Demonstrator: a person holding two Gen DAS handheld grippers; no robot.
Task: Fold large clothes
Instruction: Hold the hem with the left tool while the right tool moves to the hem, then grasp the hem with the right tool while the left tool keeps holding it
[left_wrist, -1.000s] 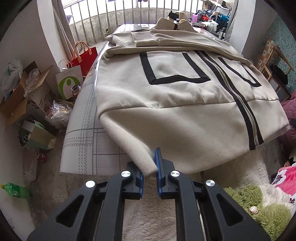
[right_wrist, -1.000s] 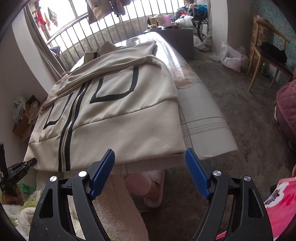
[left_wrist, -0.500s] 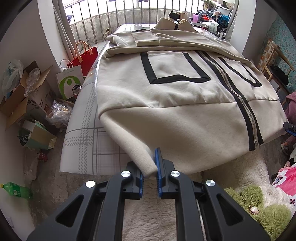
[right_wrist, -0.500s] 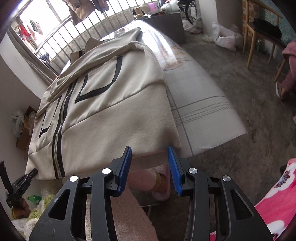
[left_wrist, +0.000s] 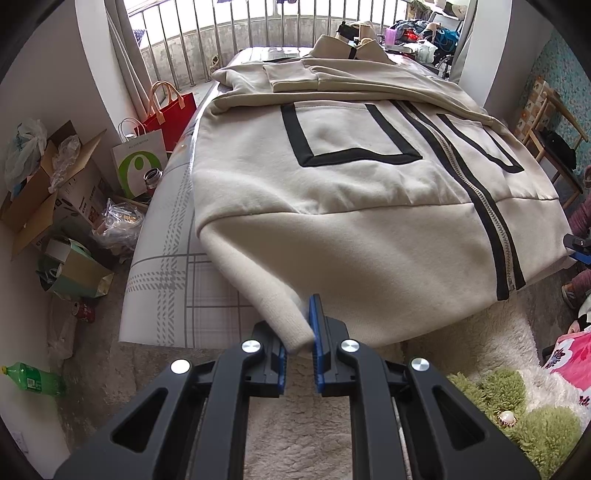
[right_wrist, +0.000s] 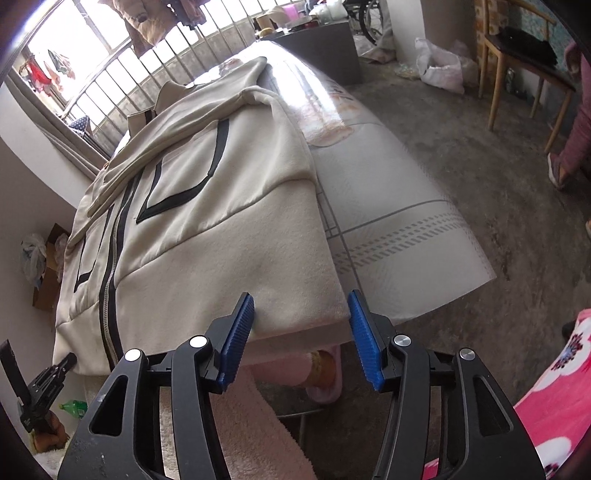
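A large cream zip jacket (left_wrist: 351, 206) with black trim lies flat on a white padded table (left_wrist: 173, 258), sleeves folded across its chest. My left gripper (left_wrist: 299, 332) is shut on the hem's left corner, which hangs over the near table edge. In the right wrist view the jacket (right_wrist: 221, 240) fills the left half. My right gripper (right_wrist: 301, 314) is at the hem's right corner. Its jaws are opening, the corner sits between the blue pads, and neither pad presses on it. The left gripper (right_wrist: 48, 380) shows at the lower left there.
Left of the table stand a red bag (left_wrist: 173, 110), a white paper bag (left_wrist: 138, 158), a cardboard box (left_wrist: 44, 192) and a green bottle (left_wrist: 29, 380). A wooden chair (right_wrist: 517, 48) and a person's leg (right_wrist: 576, 122) are at the right. A pink slipper (right_wrist: 325, 376) lies under the table edge.
The right gripper has come down and in to the hem's right corner and rolled a little; its jaws narrowed, then widened again. The left gripper has kept its hold and place.
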